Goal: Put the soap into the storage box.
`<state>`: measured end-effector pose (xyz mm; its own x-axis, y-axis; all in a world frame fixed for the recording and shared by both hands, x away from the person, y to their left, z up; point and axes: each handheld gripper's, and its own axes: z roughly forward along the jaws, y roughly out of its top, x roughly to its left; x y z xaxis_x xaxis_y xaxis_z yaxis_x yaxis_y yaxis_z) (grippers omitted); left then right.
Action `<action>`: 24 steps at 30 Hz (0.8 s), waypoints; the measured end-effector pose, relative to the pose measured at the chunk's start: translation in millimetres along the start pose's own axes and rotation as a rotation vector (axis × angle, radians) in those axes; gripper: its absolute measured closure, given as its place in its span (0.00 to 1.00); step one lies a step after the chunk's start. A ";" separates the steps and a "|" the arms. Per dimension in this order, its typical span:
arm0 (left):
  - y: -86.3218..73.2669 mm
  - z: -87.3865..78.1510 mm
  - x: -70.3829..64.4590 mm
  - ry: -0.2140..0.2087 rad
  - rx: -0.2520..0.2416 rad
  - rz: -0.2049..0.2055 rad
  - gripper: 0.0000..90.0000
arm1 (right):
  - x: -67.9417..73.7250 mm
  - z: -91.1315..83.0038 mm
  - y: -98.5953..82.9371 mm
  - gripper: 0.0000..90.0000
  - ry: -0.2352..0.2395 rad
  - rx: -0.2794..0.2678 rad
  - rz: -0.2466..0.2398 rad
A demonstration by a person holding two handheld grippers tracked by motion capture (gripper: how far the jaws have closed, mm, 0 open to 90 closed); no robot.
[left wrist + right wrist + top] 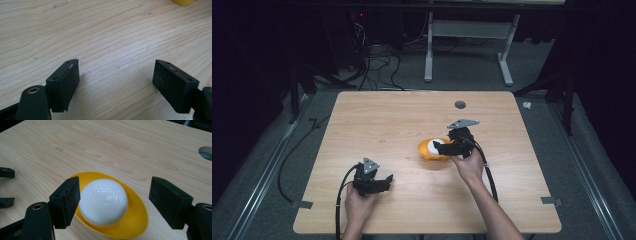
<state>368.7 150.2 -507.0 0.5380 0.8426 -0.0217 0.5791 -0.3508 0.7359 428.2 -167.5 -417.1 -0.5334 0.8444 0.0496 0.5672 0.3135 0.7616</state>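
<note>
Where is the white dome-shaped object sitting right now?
The white dome-shaped object sits in the yellow oval bowl near the wooden table's centre, between the open jaws of the right gripper, in the high view right of the left gripper.

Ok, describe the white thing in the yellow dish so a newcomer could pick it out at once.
On the wooden table, look right of centre for the yellow dish under the right gripper. The white dome sits inside it, between the open jaws: smooth, rounded, glossy, the one white object on the tabletop.

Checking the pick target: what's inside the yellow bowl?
A white rounded object sits in the yellow bowl, with the open right gripper around it. Its underside and the bowl's bottom are covered.
</note>
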 end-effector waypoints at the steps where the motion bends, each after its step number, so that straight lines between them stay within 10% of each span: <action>1: 0.0 0.0 0.0 0.000 0.000 0.000 0.24 | -1.1 -1.8 -0.1 0.29 -0.001 -0.008 0.003; 24: 0.0 0.0 0.0 0.001 0.000 -0.001 0.24 | -18.9 -34.5 -9.4 0.31 -0.055 -0.085 0.010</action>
<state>368.7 150.2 -507.0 0.5372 0.8432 -0.0218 0.5795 -0.3502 0.7359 411.3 -201.4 -402.9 -0.4911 0.8708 0.0239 0.5159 0.2686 0.8135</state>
